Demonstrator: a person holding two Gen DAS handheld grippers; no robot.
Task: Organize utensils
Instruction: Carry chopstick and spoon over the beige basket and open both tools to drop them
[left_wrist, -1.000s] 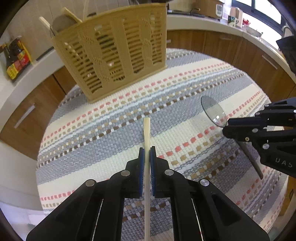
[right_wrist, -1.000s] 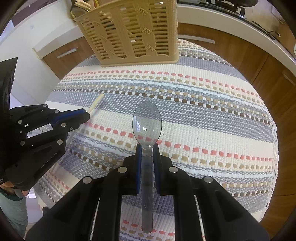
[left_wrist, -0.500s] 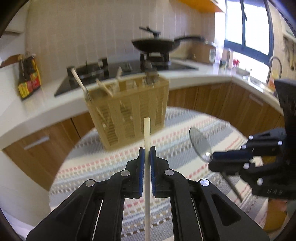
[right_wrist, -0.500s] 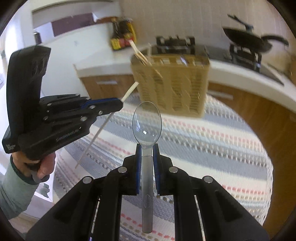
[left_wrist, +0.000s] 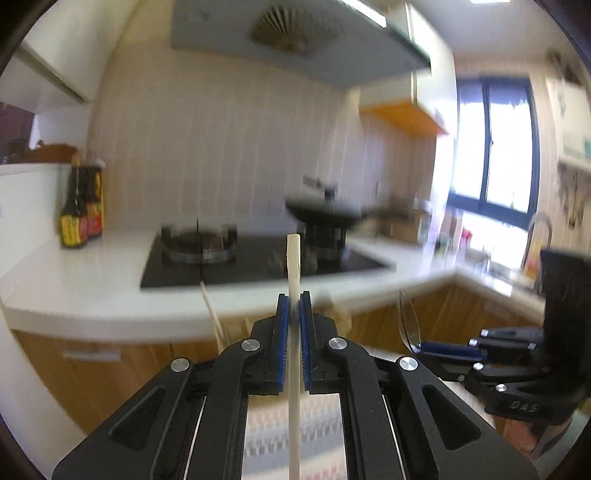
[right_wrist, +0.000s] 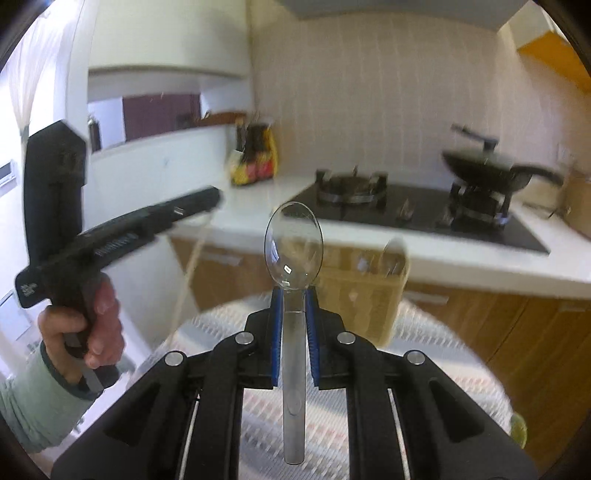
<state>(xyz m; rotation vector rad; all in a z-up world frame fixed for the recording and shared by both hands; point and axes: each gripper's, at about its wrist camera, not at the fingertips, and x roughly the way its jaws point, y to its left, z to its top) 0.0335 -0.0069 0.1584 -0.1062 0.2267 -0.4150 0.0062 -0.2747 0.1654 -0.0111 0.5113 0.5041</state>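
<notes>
My left gripper (left_wrist: 294, 299) is shut on a pale chopstick (left_wrist: 293, 258) that sticks up past the blue pads. My right gripper (right_wrist: 293, 295) is shut on the handle of a clear plastic spoon (right_wrist: 294, 243), bowl up. Both are held high above the striped tablecloth (right_wrist: 443, 369). The beige slatted basket (right_wrist: 362, 291) stands on the table beyond the spoon, with utensils in it. In the right wrist view the left gripper (right_wrist: 207, 201) is at the left in a person's hand (right_wrist: 92, 321), the chopstick (right_wrist: 188, 273) hanging below it. In the left wrist view, the right gripper (left_wrist: 424, 347) and spoon (left_wrist: 408, 321) are at the right; the basket is almost hidden.
Behind the table runs a white counter (left_wrist: 92, 280) with a black hob (left_wrist: 258, 258), a wok (right_wrist: 480, 170) and sauce bottles (left_wrist: 79, 218). Wooden cabinet fronts (right_wrist: 517, 332) lie below it. A window (left_wrist: 491, 147) and a sink tap (left_wrist: 539, 229) are at the far right.
Both grippers have risen and tilted up, each still holding its utensil. The views have swung from the tablecloth to the counter and wall, and the basket has dropped low in the frames.
</notes>
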